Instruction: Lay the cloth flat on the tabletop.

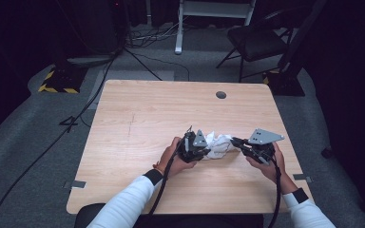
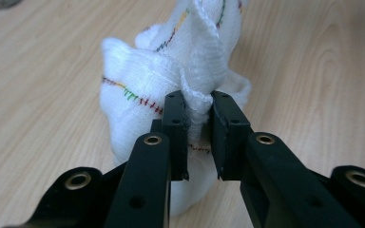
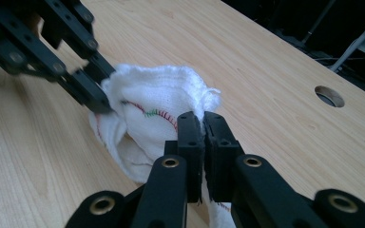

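A: Since both claws pinch that white cloth (image 1: 218, 145) near the counter's (image 1: 147, 109) front edge, is it slippery?

B: Nah, looks soft, light, floppy. Left claw (image 2: 199, 118) and right claw (image 3: 203, 128) clamp its hems, best spot.

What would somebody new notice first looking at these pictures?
A crumpled white cloth with coloured stitching lies near the front of the wooden table, pinched from both sides. The left gripper clamps a bunched fold of it, and the right gripper is shut on its edge. Behind the table stands a black chair.
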Demonstrator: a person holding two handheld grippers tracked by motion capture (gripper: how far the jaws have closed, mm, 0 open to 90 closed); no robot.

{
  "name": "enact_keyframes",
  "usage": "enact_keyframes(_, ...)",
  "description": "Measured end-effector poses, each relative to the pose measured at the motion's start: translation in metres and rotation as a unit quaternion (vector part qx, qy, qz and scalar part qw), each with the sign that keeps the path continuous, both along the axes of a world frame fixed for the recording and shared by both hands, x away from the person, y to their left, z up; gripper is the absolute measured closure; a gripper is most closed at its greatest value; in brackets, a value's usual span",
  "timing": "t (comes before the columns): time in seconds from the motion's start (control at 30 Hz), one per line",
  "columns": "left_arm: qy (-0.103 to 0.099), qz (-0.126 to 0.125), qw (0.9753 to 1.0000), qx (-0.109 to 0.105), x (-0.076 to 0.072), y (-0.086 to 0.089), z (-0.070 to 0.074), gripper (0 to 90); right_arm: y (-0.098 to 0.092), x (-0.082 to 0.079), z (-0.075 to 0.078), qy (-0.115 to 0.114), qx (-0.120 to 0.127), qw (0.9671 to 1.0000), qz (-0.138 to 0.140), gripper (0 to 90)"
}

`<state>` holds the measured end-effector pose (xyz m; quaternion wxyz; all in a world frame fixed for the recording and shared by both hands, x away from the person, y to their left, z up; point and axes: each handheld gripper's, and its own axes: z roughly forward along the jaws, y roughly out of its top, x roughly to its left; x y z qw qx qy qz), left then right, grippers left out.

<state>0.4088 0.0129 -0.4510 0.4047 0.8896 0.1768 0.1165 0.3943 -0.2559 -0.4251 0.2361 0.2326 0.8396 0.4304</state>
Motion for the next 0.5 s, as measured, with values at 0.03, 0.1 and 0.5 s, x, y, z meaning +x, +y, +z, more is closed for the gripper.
enact_keyframes(0.03,0.000,-0.004,1.0000,-0.007,-0.001,0.005,0.006,78.3,-0.001,0.000,0.000,-0.001,0.005,1.0000,-0.001,86.4)
enact_keyframes(0.1,-0.012,-0.004,0.9999,-0.006,-0.003,0.012,0.013,81.8,-0.002,0.000,0.002,-0.003,0.006,1.0000,-0.003,86.5)
enact_keyframes(0.5,-0.049,0.021,0.9979,-0.035,-0.007,0.066,0.049,85.2,-0.020,-0.002,0.017,-0.026,0.037,0.9983,-0.037,86.5)
